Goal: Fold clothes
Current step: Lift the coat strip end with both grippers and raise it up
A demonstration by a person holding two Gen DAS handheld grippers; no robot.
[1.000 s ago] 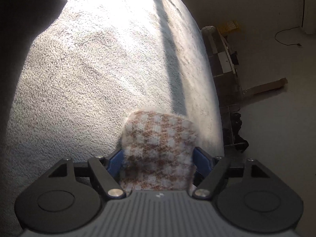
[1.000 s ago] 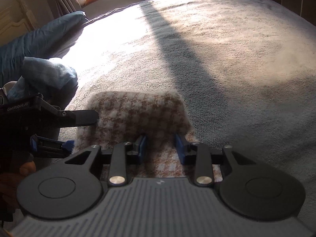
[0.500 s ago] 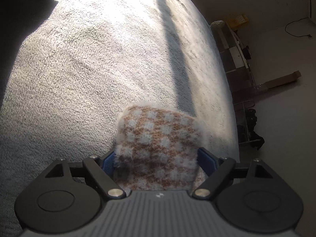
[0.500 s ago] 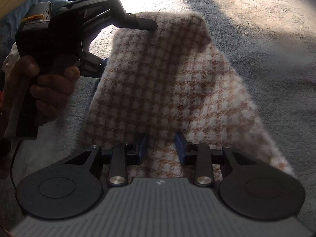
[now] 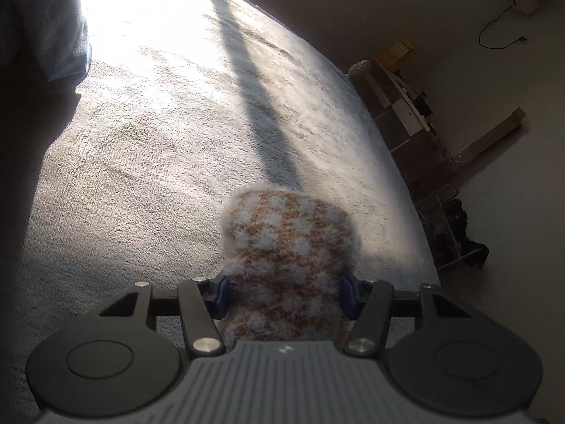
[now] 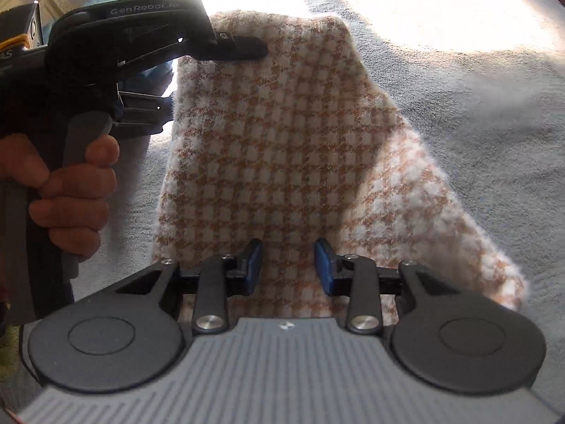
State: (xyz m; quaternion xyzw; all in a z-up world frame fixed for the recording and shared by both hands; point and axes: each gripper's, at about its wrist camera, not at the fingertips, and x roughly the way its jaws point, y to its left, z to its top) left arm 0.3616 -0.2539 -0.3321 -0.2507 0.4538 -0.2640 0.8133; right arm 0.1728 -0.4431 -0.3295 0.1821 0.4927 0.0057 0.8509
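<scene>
Since a second ago the fuzzy brown-and-white houndstooth knitted garment [image 6: 282, 148] has come up off the grey terry bed cover [image 6: 476, 113]: then it lay low and flat beyond the right gripper, now its folded panel stands raised and fills the right wrist view, and the left gripper has swung in to its far left corner. The garment hangs between the two tools over the near part of the bed, with a second layer spilling down to the right [image 6: 441, 212] onto the cover. The left gripper [image 5: 284, 289] has the cloth bunched between its blue pads, jaws set wide around a thick wad of it; whether they truly pinch it I cannot tell. The right gripper [image 6: 287, 265] has its jaws partly apart with the cloth lying across the gap, and the pictures do not settle whether it clamps the fabric. To do this fold well, I judge both edges should travel level and together so the panel lands square on the layer beneath, the loose right flap kept from dragging. The person's left hand [image 6: 70, 190] wraps the handle from the left, the tool reaching rightward over the garment's far edge; the right tool points away along the bed, tilted slightly down.
</scene>
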